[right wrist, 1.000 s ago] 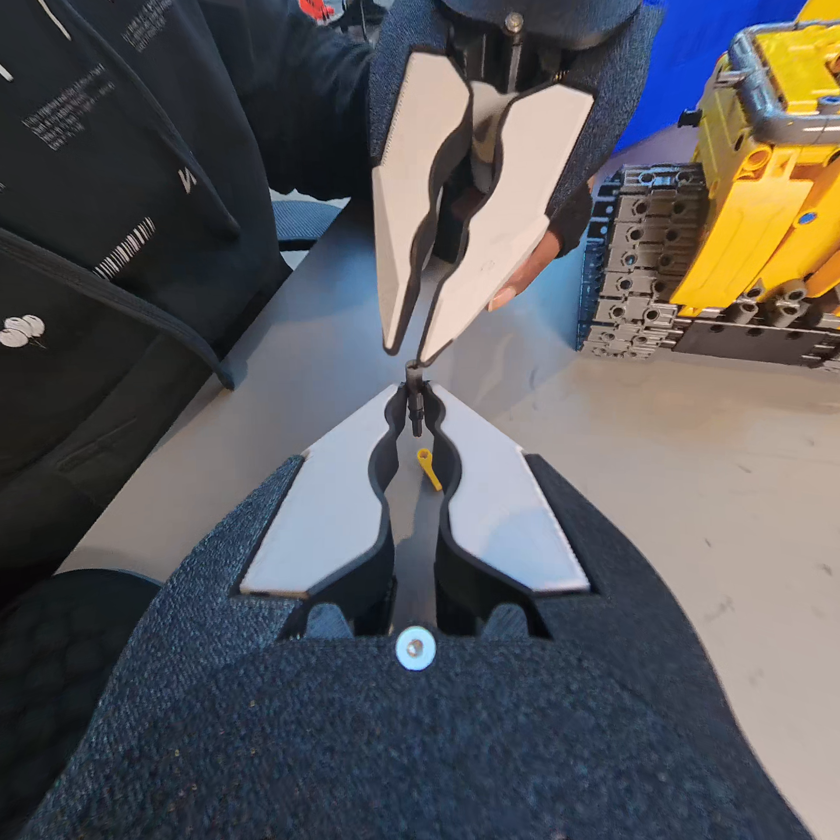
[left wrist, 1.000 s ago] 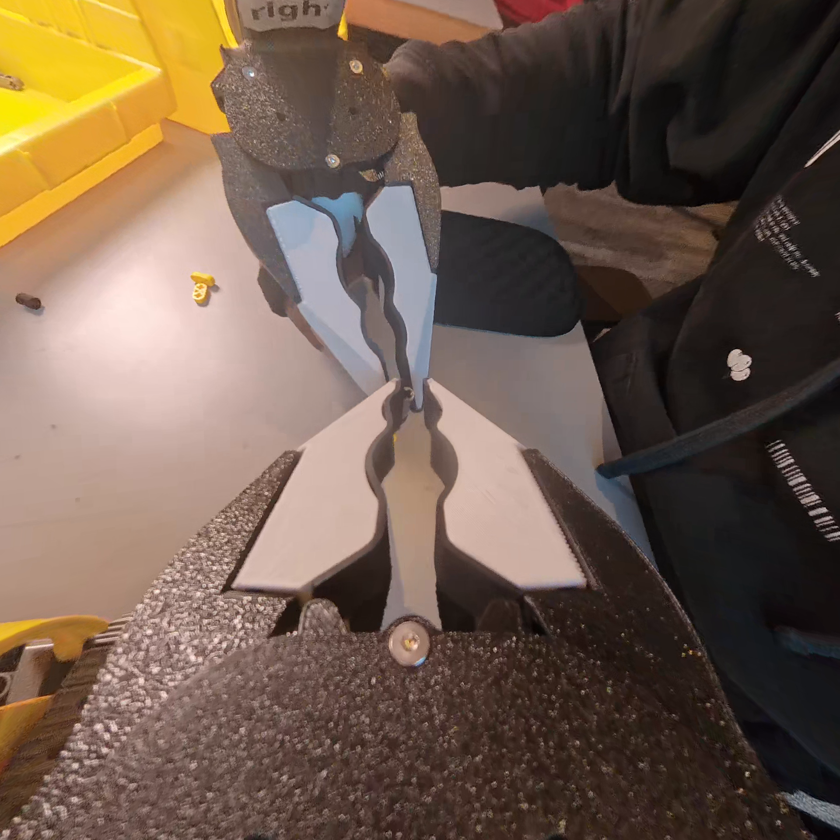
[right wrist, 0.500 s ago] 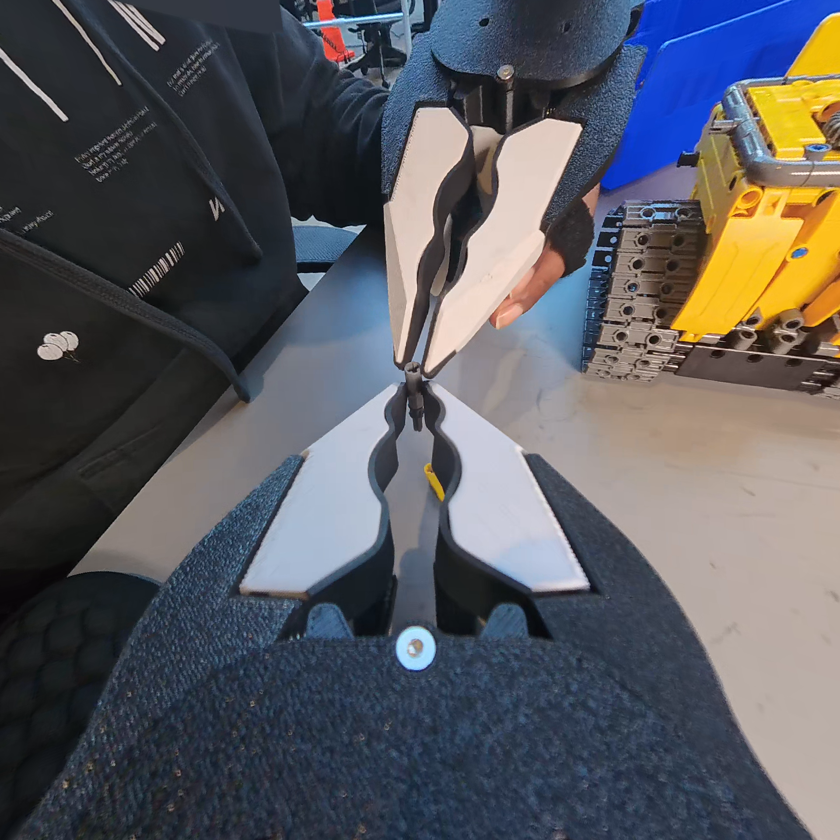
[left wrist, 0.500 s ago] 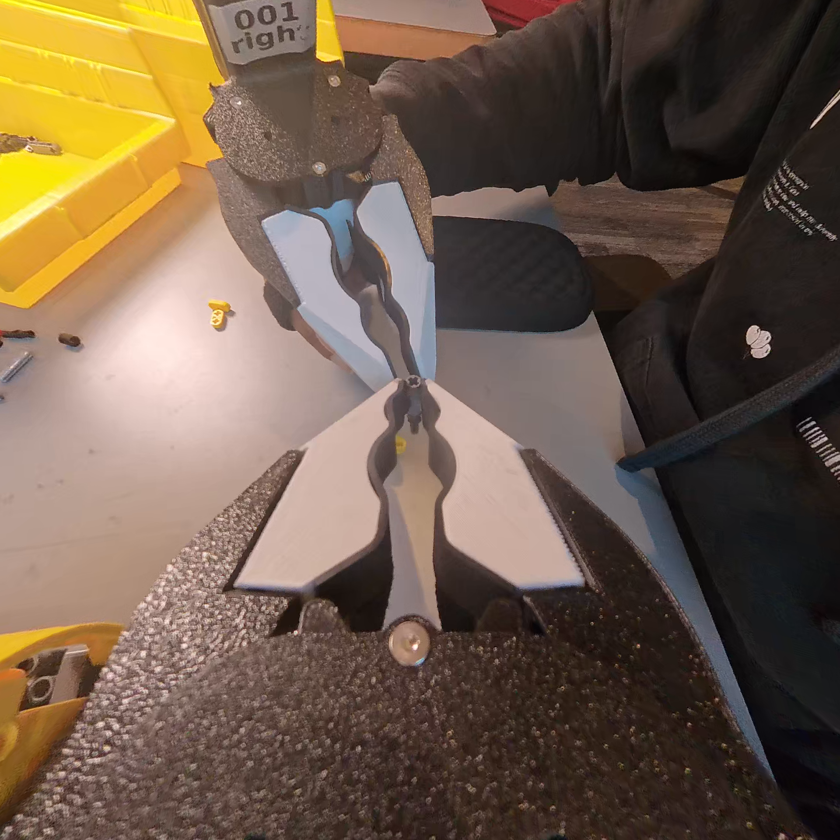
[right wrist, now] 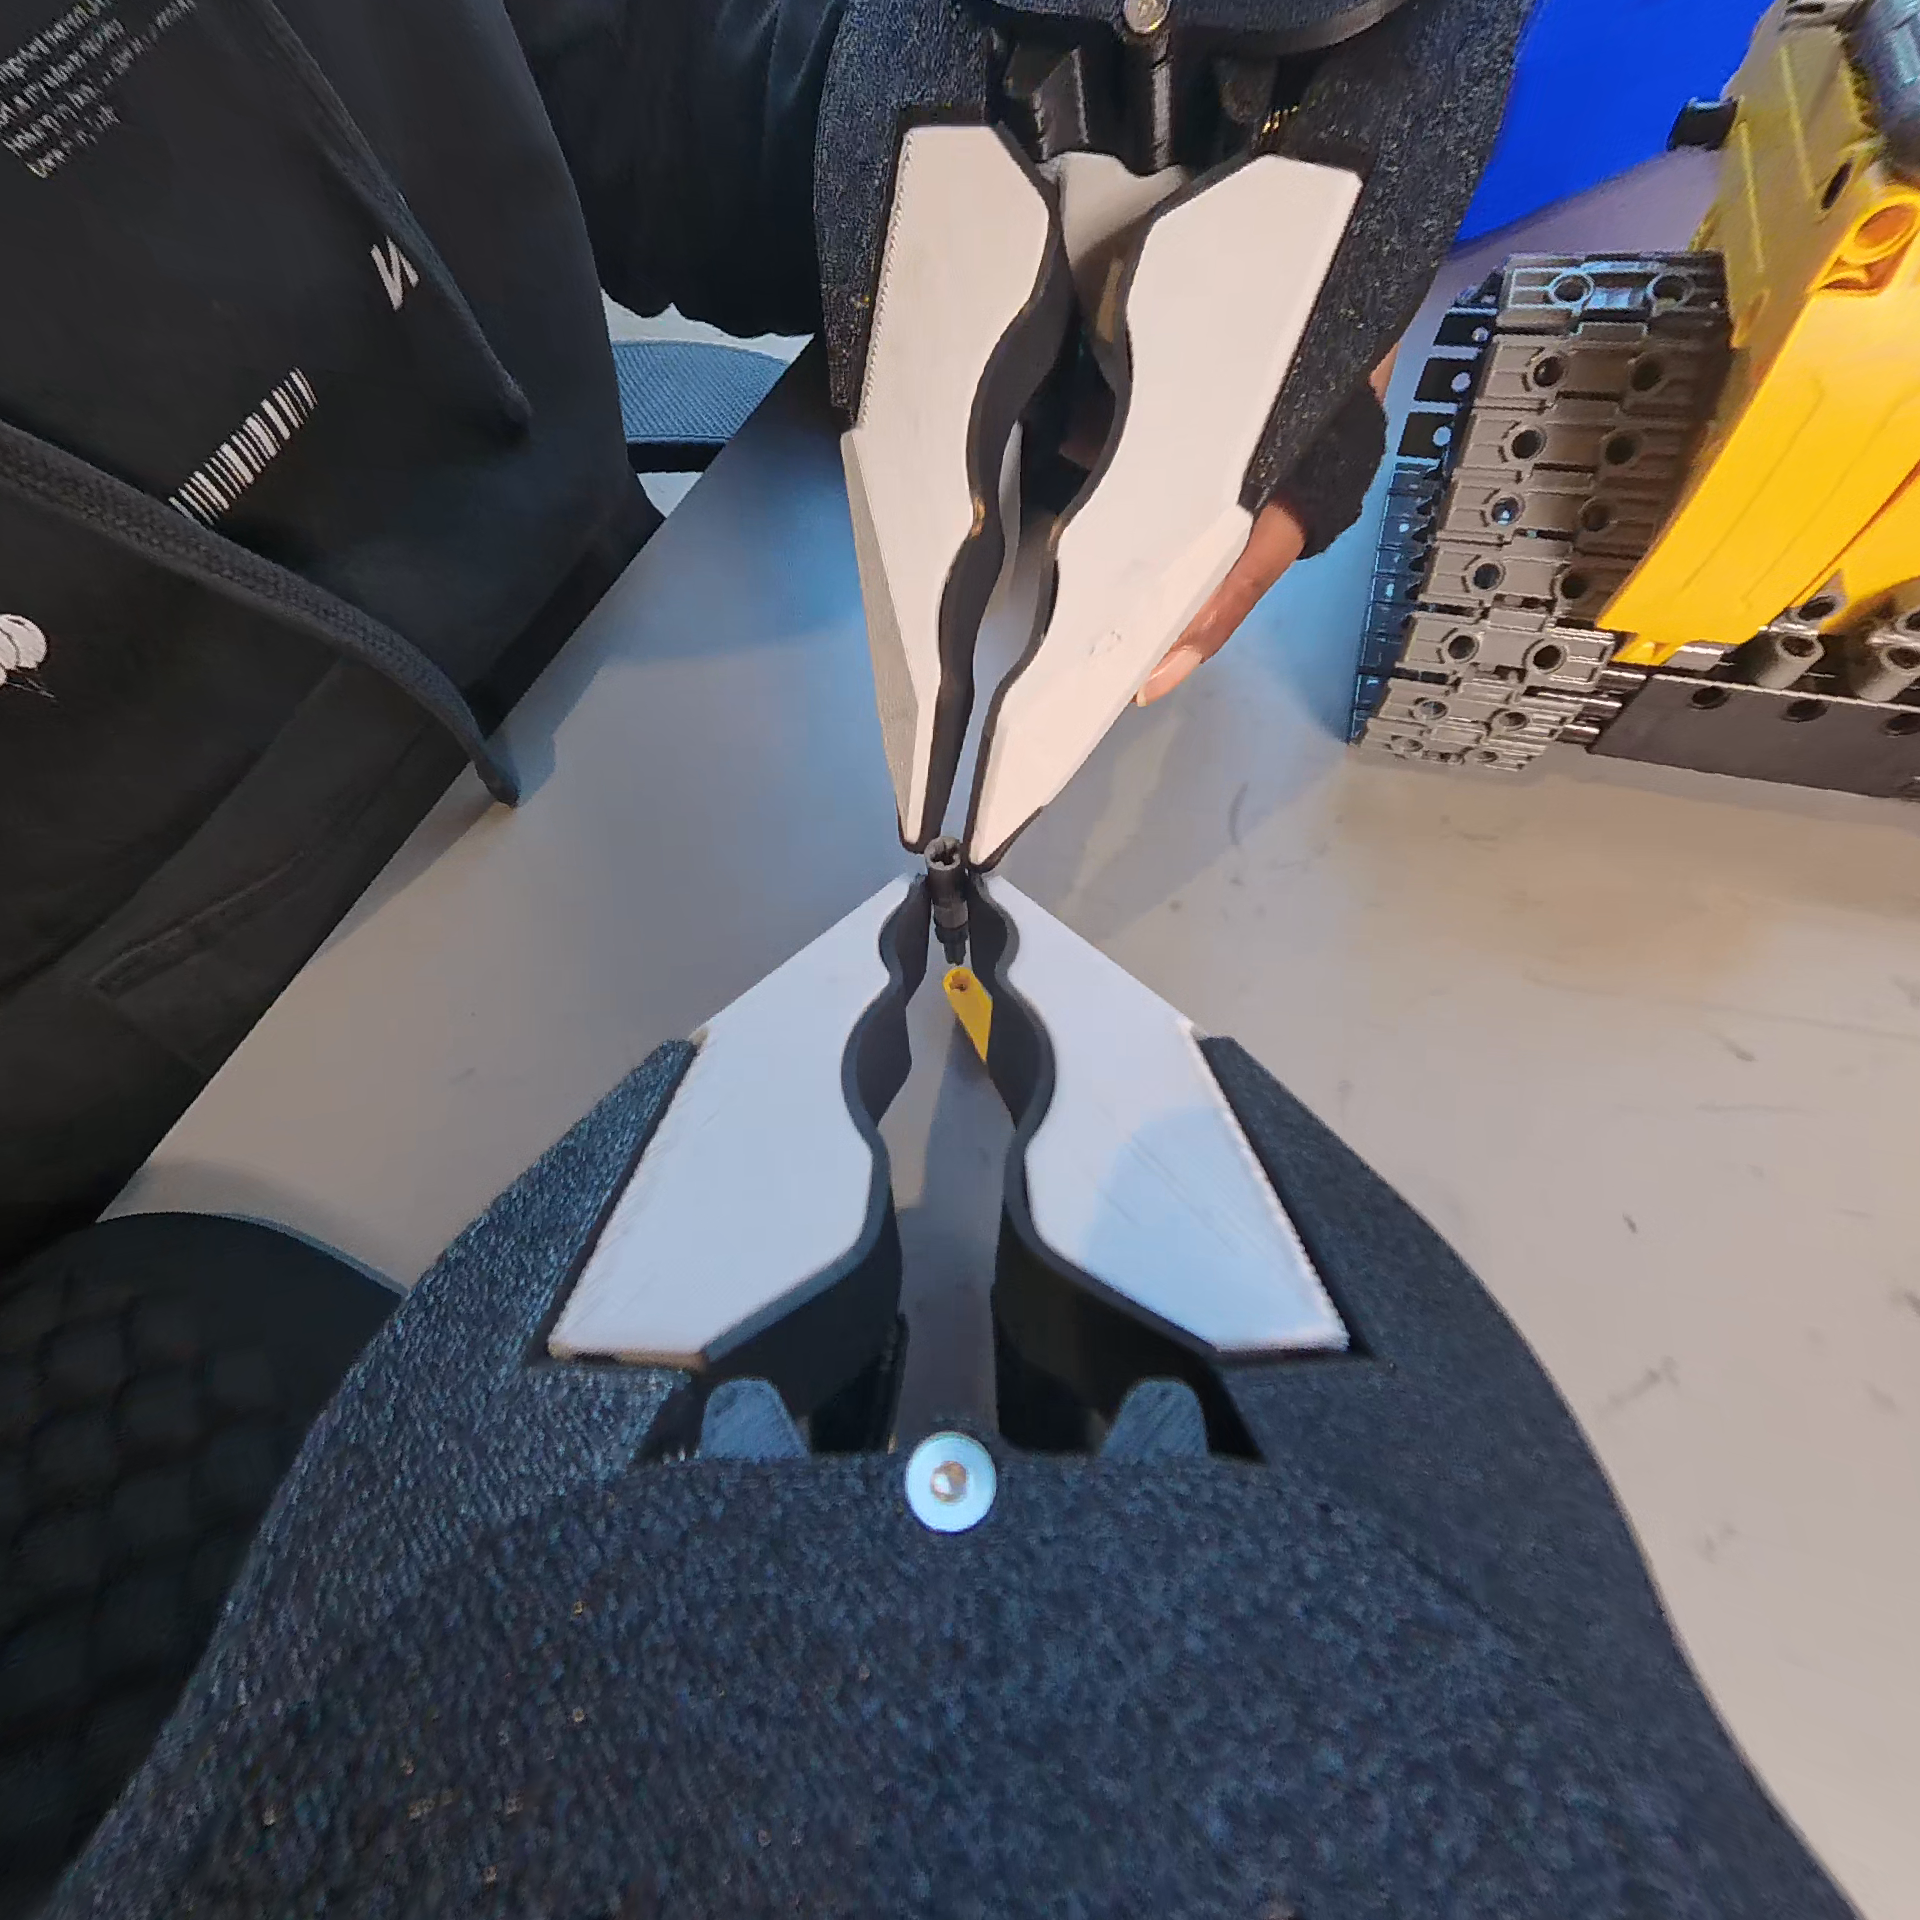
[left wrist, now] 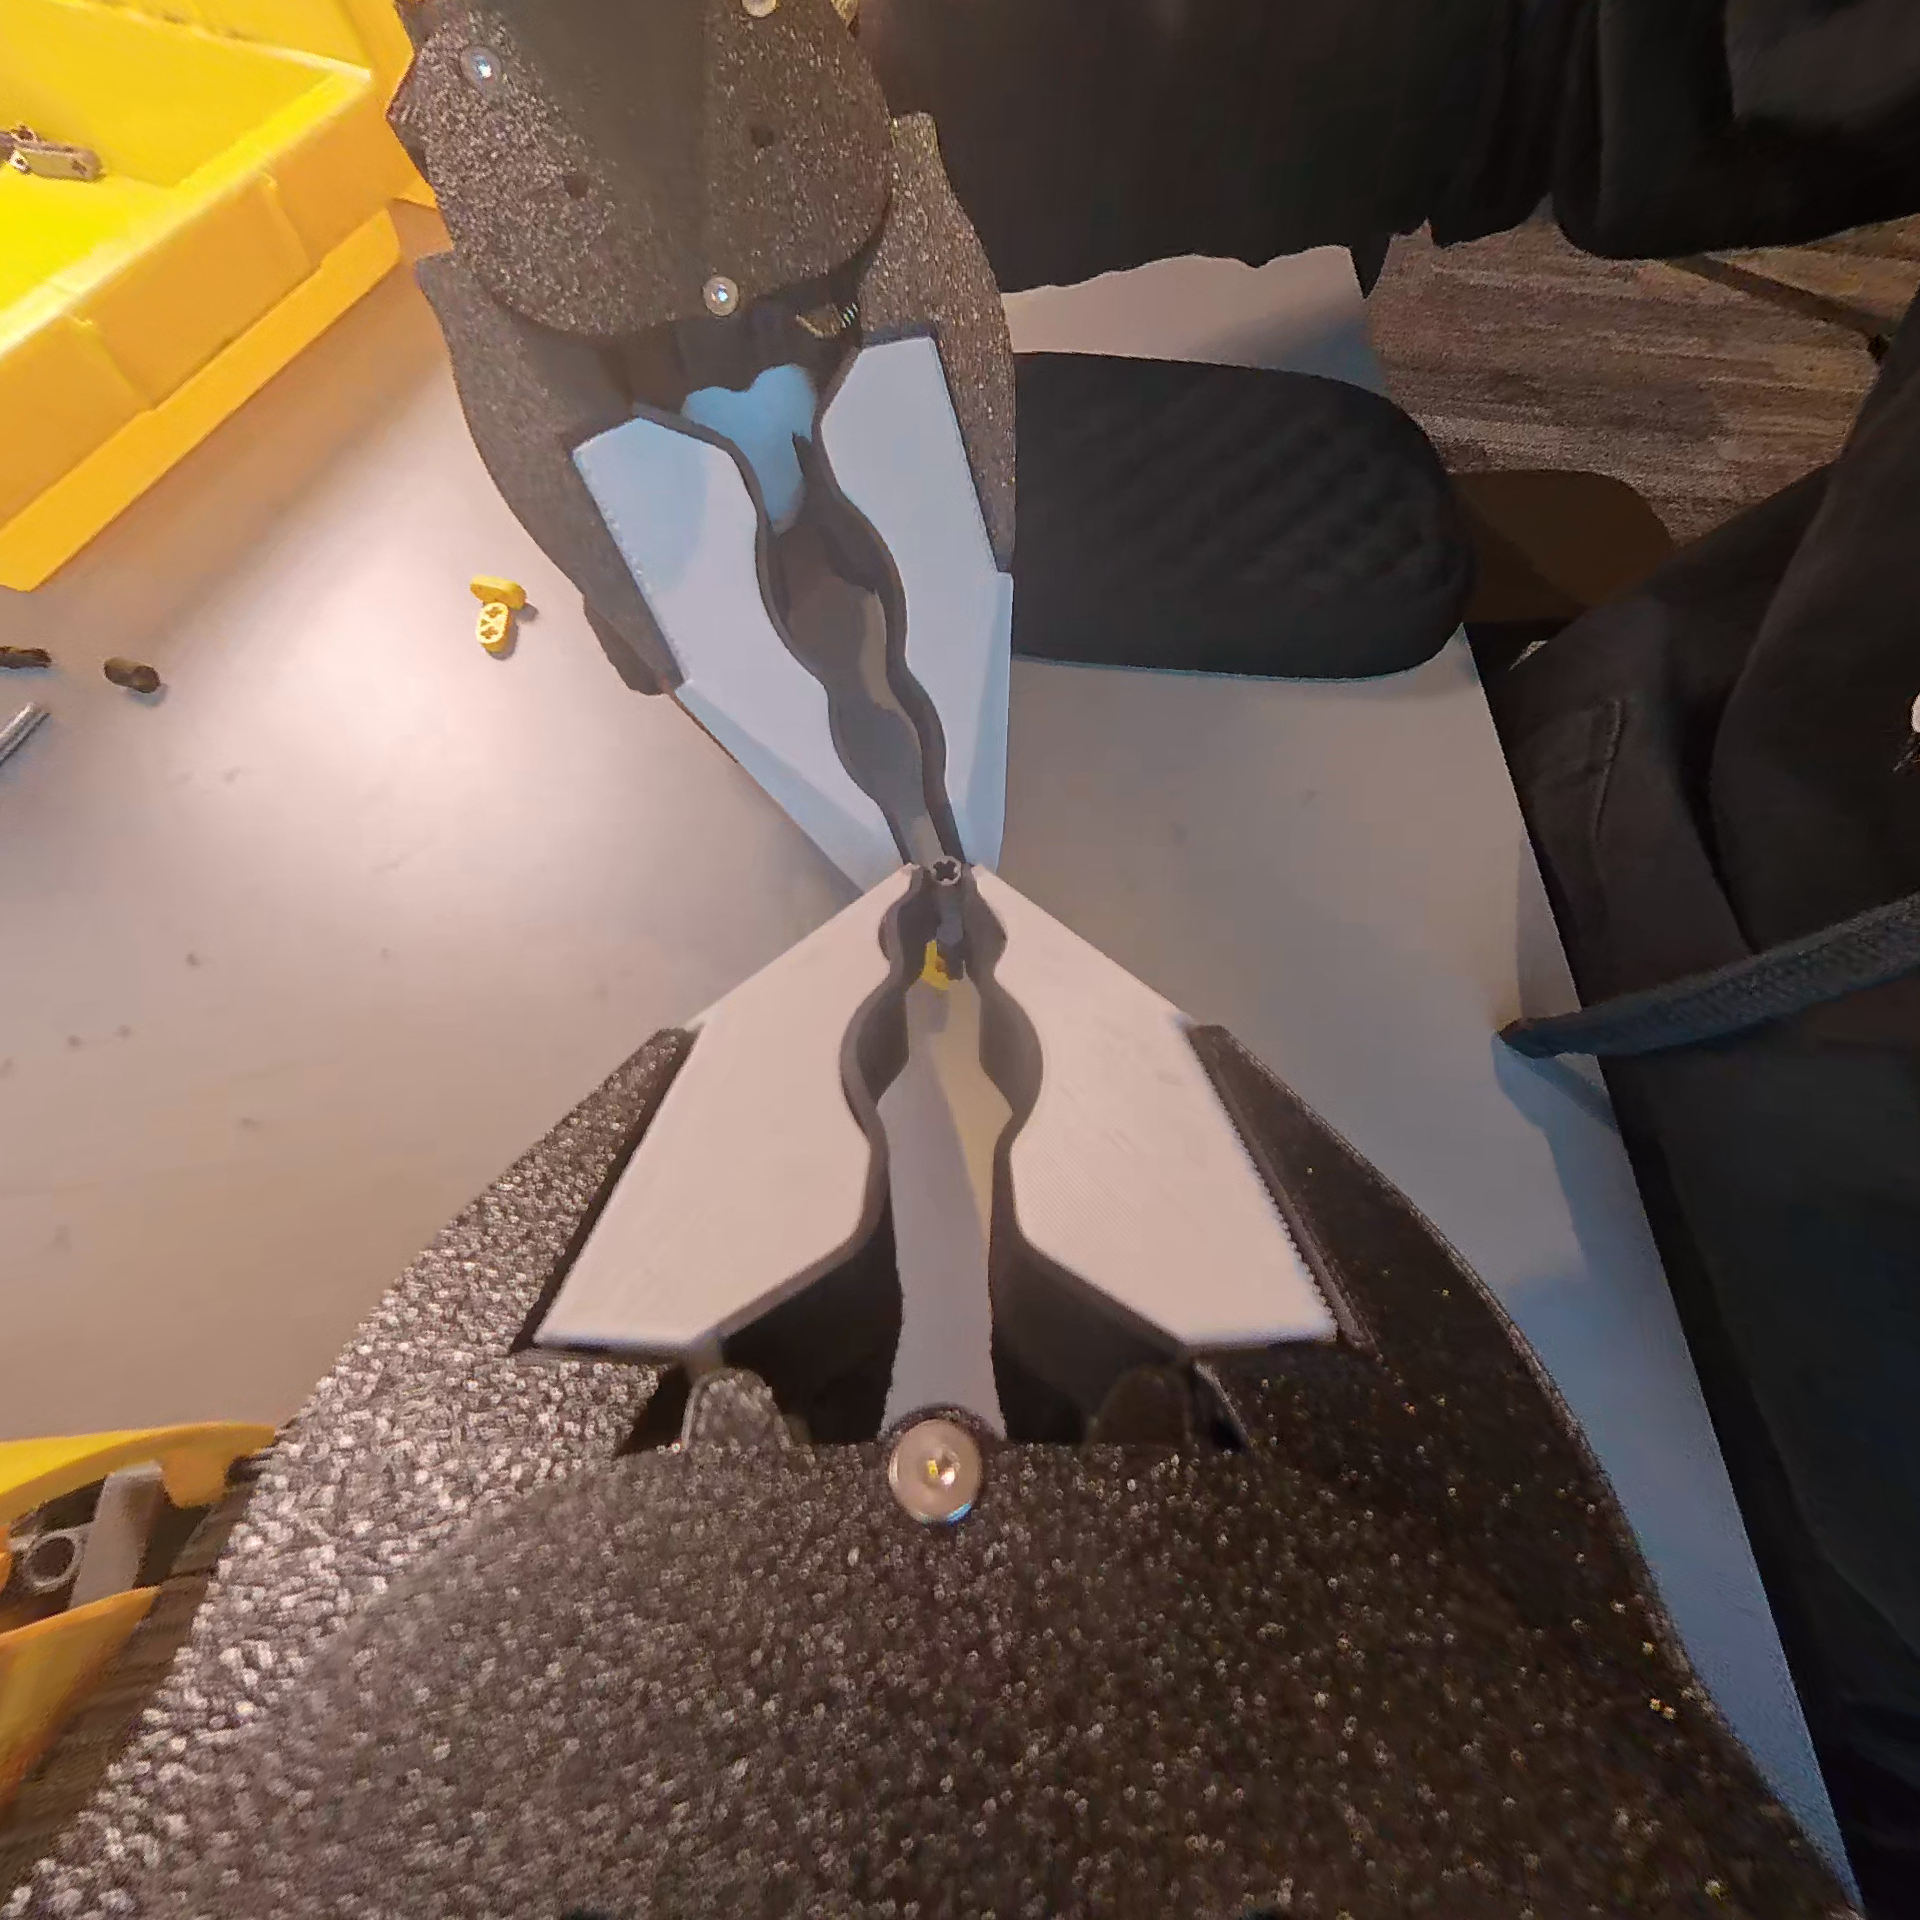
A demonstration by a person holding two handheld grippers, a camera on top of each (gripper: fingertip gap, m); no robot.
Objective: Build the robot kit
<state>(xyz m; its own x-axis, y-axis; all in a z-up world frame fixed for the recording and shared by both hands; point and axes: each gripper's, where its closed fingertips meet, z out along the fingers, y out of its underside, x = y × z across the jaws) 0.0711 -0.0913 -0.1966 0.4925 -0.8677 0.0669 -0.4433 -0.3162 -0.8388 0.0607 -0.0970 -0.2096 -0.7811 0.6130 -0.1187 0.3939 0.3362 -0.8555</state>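
My two grippers meet tip to tip above the grey table (left wrist: 312, 935). A small black pin (right wrist: 948, 902) with a cross-shaped hole in its end stands upright between them. My right gripper (right wrist: 948, 883) is shut on the pin. My left gripper (left wrist: 943, 888) is pinched on the same pin (left wrist: 943, 873) from the opposite side. In the right wrist view the left gripper (right wrist: 948, 847) comes down from above, with a person's fingers behind it. In the left wrist view the right gripper (left wrist: 940, 857) does the same. A small yellow piece (right wrist: 971, 1003) lies on the table just under the tips.
A yellow tray (left wrist: 156, 260) stands at the far left. A small yellow connector (left wrist: 497, 618) and black pins (left wrist: 133, 673) lie loose. A yellow and grey tracked brick model (right wrist: 1662, 468) stands at the right. A black chair armrest (left wrist: 1226, 520) and a person in black are at the table edge. The grippers are tip to tip, or close to it.
The left gripper's fingers, slightly apart above the pin a second ago, have come down and closed on its top. Both grippers have sunk a little toward the table.
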